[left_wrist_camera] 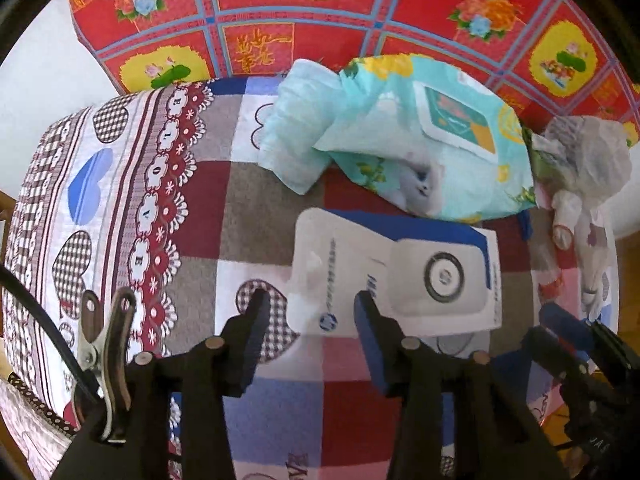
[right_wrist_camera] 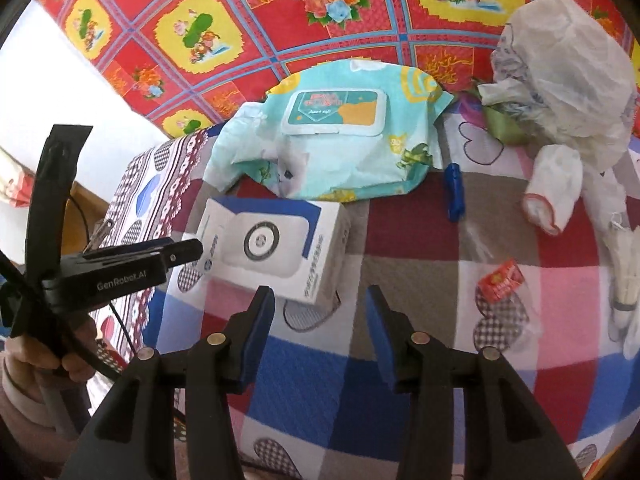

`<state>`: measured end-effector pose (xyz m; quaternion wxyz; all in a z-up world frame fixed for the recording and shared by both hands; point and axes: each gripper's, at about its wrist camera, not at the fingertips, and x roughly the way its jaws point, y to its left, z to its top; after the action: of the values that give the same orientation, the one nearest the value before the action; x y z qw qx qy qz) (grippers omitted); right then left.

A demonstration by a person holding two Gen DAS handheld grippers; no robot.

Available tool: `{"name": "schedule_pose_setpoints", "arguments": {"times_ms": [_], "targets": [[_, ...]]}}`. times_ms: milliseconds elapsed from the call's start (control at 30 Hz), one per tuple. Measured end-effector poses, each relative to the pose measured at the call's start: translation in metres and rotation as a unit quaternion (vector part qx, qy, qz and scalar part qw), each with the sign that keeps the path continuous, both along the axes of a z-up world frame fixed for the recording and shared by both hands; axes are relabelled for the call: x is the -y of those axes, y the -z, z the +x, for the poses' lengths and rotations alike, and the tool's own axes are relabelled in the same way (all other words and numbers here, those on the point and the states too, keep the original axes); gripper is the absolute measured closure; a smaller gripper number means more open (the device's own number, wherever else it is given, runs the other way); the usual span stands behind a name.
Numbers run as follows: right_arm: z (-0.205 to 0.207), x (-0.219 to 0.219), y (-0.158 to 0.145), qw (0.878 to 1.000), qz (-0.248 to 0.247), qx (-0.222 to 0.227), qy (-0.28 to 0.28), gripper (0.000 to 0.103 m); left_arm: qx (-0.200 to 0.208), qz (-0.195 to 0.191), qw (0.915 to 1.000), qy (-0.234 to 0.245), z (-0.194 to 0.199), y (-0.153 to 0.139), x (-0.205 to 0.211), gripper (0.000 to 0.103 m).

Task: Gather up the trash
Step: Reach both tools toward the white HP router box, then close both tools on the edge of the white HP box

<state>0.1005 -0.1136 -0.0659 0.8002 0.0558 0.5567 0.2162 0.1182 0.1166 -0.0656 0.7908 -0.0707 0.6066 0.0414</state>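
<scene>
**Op:** Logging what I see, biggest first. Patchwork quilt (right_wrist_camera: 400,248) covers the surface, with a red flowered cloth (right_wrist_camera: 248,20) beyond it. On the quilt's far side lies a teal wipes pack (right_wrist_camera: 336,148); far right, a crumpled white plastic bag (right_wrist_camera: 568,76). Nearer, the white box (right_wrist_camera: 276,248). Smaller bits: a rolled white cloth (right_wrist_camera: 554,192), a blue clip (right_wrist_camera: 455,192), and a small red wrapper (right_wrist_camera: 501,280) on the right.

**Obs:** Grippers?

**Op:** Left gripper (left_wrist_camera: 312,312): jaws parted, nothing pinched. The box's near-left corner sits in the gap, but I see no pad pressing it. Right gripper (right_wrist_camera: 320,308): jaws apart and empty, with only quilt between them.

**Obs:** Which relation decides the next move?

**Op:** The box, I judge. Its long axis runs left to right across the scene. From the left wrist view it lies just ahead and slightly right of the tool; from the right wrist view it lies ahead and to the left, its near-right corner just off the left finger. The left tool is nearer. It could close on that corner. The right would need to shift left.
</scene>
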Motion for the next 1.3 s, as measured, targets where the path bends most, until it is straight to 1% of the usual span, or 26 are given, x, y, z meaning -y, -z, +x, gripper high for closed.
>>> {"name": "schedule_pose_setpoints", "arguments": {"times_ms": [33,100,267,333,367,433,500,533,667,767,833,900,967,1067,1133,1200,1300], "targets": [[0.003,-0.003,0.002,1.000,-0.001,-0.002,0.002,0.056,-0.001,-0.002,1.0000,0.002,0.001,0.002,-0.002,0.050],[0.008,-0.009,0.006,1.000,-0.004,-0.006,0.004,0.054,-0.004,-0.007,0.9999,0.012,0.005,0.007,-0.004,0.039],[0.017,-0.024,0.014,1.000,-0.016,-0.013,0.012,0.052,0.000,-0.025,0.9992,0.031,0.012,0.010,-0.010,0.035],[0.019,-0.029,0.017,1.000,-0.021,-0.015,0.013,0.052,0.001,-0.029,0.9990,0.035,0.017,0.012,-0.015,0.035],[0.020,-0.031,0.019,1.000,-0.023,-0.016,0.014,0.052,0.002,-0.028,0.9990,0.036,0.019,0.012,-0.019,0.035],[0.022,-0.034,0.022,0.999,-0.025,-0.020,0.019,0.052,0.004,-0.013,0.9994,0.031,0.020,0.011,-0.026,0.034],[0.023,-0.036,0.025,0.999,-0.025,-0.025,0.024,0.052,-0.001,-0.001,0.9995,0.031,0.022,0.014,-0.033,0.026],[0.023,-0.038,0.026,0.999,-0.024,-0.026,0.026,0.052,-0.002,-0.008,0.9994,0.033,0.023,0.016,-0.037,0.026],[0.022,-0.043,0.031,0.999,-0.038,-0.026,0.026,0.050,-0.004,-0.042,0.9983,0.040,0.023,0.018,-0.047,0.026],[0.023,-0.045,0.032,0.999,-0.037,-0.025,0.028,0.050,-0.014,-0.090,0.9944,0.054,0.024,0.022,-0.051,0.026],[0.023,-0.046,0.033,0.999,-0.035,-0.026,0.029,0.050,-0.022,-0.110,0.9917,0.064,0.023,0.026,-0.046,0.026],[0.023,-0.047,0.033,0.999,-0.038,-0.023,0.029,0.050,-0.022,-0.121,0.9900,0.071,0.020,0.027,-0.041,0.026],[0.023,-0.047,0.033,0.998,-0.040,-0.023,0.031,0.050,-0.022,-0.133,0.9883,0.071,0.016,0.028,-0.036,0.030],[0.025,-0.042,0.036,0.998,-0.023,-0.035,0.045,0.050,-0.020,-0.137,0.9880,0.068,0.014,0.028,-0.036,0.031],[0.024,-0.041,0.036,0.998,-0.019,-0.035,0.049,0.050,-0.018,-0.139,0.9875,0.071,0.013,0.025,-0.032,0.034],[0.023,-0.041,0.036,0.998,-0.017,-0.033,0.048,0.049,-0.015,-0.150,0.9857,0.076,0.009,0.022,-0.030,0.041],[0.020,-0.039,0.034,0.998,-0.015,-0.029,0.051,0.049,-0.011,-0.151,0.9843,0.091,0.007,0.020,-0.019,0.045]]}}
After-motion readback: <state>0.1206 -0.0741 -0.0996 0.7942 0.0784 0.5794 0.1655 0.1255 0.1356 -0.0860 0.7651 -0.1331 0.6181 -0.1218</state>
